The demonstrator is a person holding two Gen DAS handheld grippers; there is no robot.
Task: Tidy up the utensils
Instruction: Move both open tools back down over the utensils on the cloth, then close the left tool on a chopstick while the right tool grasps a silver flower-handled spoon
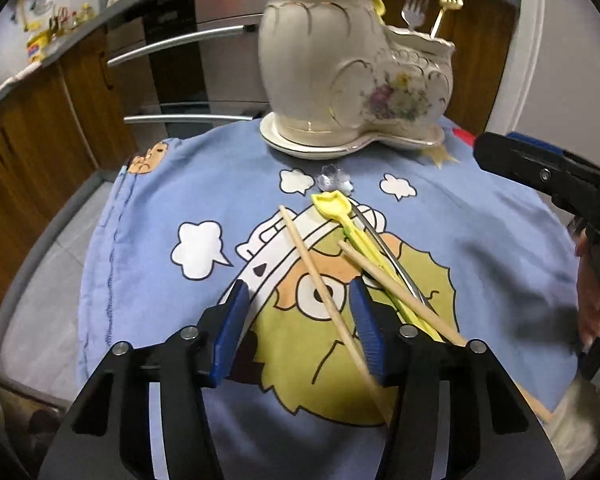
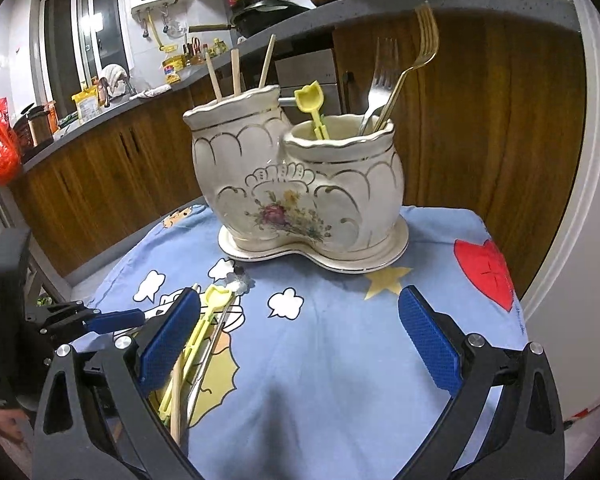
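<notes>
A white ceramic two-pot utensil holder (image 1: 340, 80) (image 2: 296, 184) stands on its saucer at the far side of the blue cartoon cloth (image 1: 140, 208) (image 2: 340, 340). Its taller pot holds wooden chopsticks (image 2: 235, 72); the lower pot holds a yellow spoon (image 2: 310, 106), a silver fork (image 2: 382, 76) and a gold fork (image 2: 420, 52). On the cloth lie two wooden chopsticks (image 1: 316, 280), a yellow spoon (image 1: 340, 216) (image 2: 214, 300) and a metal utensil (image 1: 388, 256). My left gripper (image 1: 296, 320) is open low over one chopstick, which crosses between the jaws. My right gripper (image 2: 300, 332) is open and empty.
A small clear flower-shaped piece (image 1: 334, 178) (image 2: 238, 280) lies near the holder's saucer. Wooden kitchen cabinets (image 2: 100, 176) and a grey counter with pans and bottles stand behind the table. A white wall or door (image 2: 592, 200) is at the right.
</notes>
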